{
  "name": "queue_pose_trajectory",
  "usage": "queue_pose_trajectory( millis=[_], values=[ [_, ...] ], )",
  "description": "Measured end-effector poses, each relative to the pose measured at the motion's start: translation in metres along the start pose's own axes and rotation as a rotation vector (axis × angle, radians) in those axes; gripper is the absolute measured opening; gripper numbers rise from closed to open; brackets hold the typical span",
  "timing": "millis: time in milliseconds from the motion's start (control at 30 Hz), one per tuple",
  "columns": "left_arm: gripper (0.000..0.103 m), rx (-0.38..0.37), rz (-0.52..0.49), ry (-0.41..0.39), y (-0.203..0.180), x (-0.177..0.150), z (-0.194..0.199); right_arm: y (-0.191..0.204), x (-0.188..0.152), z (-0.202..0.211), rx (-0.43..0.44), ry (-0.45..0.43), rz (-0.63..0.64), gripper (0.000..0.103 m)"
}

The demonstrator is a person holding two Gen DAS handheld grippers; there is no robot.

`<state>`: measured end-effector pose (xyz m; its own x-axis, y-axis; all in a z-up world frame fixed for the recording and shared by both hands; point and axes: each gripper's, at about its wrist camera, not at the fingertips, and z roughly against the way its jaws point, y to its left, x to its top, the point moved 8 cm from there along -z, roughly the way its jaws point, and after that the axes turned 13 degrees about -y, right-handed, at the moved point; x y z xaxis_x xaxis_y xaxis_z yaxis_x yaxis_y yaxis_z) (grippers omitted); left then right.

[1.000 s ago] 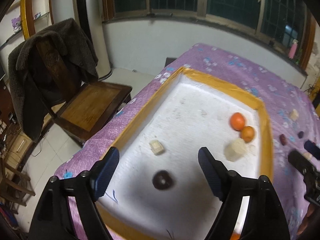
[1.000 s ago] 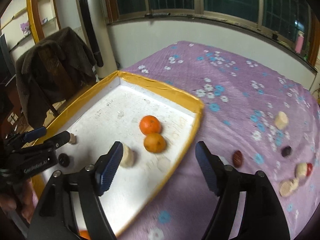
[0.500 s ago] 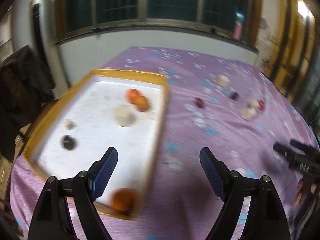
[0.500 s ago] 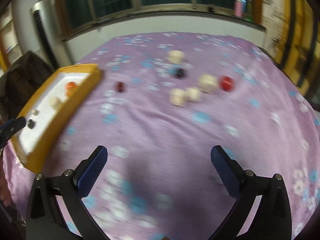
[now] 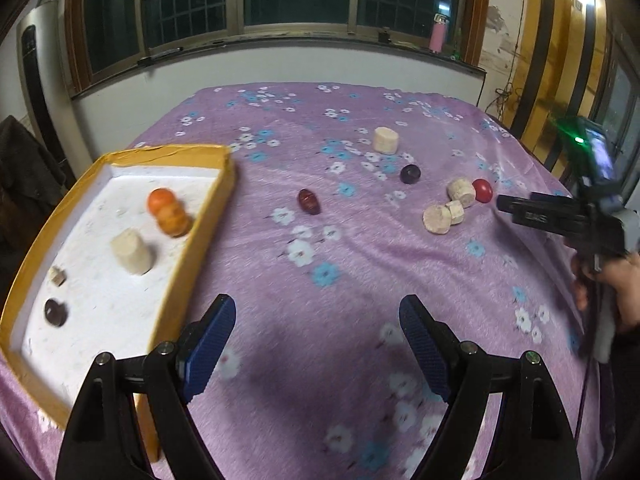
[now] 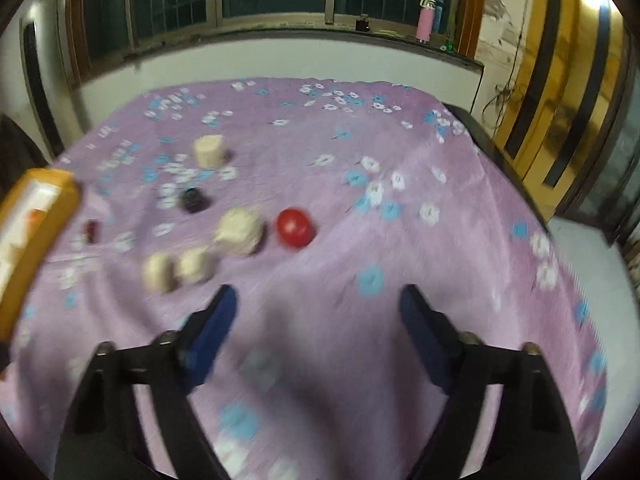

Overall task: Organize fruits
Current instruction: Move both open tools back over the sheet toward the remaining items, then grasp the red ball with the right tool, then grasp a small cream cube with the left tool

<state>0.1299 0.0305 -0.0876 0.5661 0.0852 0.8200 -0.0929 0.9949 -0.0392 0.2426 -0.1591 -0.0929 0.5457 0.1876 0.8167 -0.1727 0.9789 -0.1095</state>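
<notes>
A white tray with an orange rim (image 5: 196, 236) lies at the left of the purple floral cloth. It holds two oranges (image 5: 168, 212), a pale cylinder (image 5: 130, 256), a small pale piece (image 5: 58, 276) and a dark fruit (image 5: 55, 312). On the cloth lie a dark red date (image 5: 309, 201), a dark plum (image 5: 410, 173), a red fruit (image 5: 482, 190) (image 6: 294, 227) and several pale pieces (image 5: 444, 212) (image 6: 240, 232). My left gripper (image 5: 316, 320) is open and empty above the cloth. My right gripper (image 6: 316, 308) is open and empty; it also shows in the left wrist view (image 5: 560, 216), near the red fruit.
A pale cylinder (image 5: 386, 141) stands farther back on the cloth. Windows and a sill with a pink bottle (image 5: 437, 36) run along the far wall. A dark-draped chair (image 5: 24, 184) stands left of the table. The table's right edge (image 6: 500, 160) drops to the floor.
Both grippers swung right, away from the tray, toward the loose fruits on the cloth. The right gripper has come closer to the red fruit and pale pieces. Both stay open.
</notes>
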Motion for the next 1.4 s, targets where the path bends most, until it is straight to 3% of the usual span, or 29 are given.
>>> queue_pose_trajectory(
  millis=[67,300,333,400,467,667,967,1167,1233,1367,1400],
  values=[
    [0.084,-0.012,-0.007,0.009,-0.005,0.003,-0.008,-0.002,0.004,-0.023,0.003,0.032,0.021,0.067],
    [0.084,-0.044,-0.031,0.01,-0.027,0.015,-0.033,0.01,0.01,-0.061,0.085,0.064,0.069,0.066],
    [0.084,-0.045,-0.038,0.011,-0.031,0.016,-0.035,0.01,0.011,-0.066,0.091,0.067,0.069,0.064],
    [0.084,-0.053,-0.049,0.004,-0.041,0.02,-0.041,0.013,0.01,-0.072,0.104,0.083,0.076,0.041],
    [0.084,-0.073,-0.058,0.005,-0.052,0.023,-0.048,0.018,0.01,-0.073,0.128,0.083,0.071,0.03],
    [0.084,-0.113,-0.1,0.003,-0.094,0.03,-0.068,0.008,0.009,-0.051,0.115,0.045,0.025,0.03],
    [0.061,-0.012,-0.13,0.066,-0.096,0.02,-0.103,-0.006,0.01,0.003,0.175,-0.069,-0.104,0.03],
    [0.055,0.011,-0.118,0.074,-0.097,0.023,-0.115,-0.003,0.014,0.011,0.239,-0.1,-0.149,0.03],
    [0.048,0.005,-0.109,0.073,-0.098,0.025,-0.115,-0.003,0.014,0.011,0.252,-0.1,-0.154,0.03],
    [0.017,-0.034,-0.116,0.069,-0.103,0.024,-0.114,-0.002,0.012,0.012,0.263,-0.1,-0.16,0.03],
    [0.014,-0.04,-0.113,0.074,-0.102,0.024,-0.113,-0.003,0.013,0.013,0.265,-0.103,-0.164,0.03]
  ],
)
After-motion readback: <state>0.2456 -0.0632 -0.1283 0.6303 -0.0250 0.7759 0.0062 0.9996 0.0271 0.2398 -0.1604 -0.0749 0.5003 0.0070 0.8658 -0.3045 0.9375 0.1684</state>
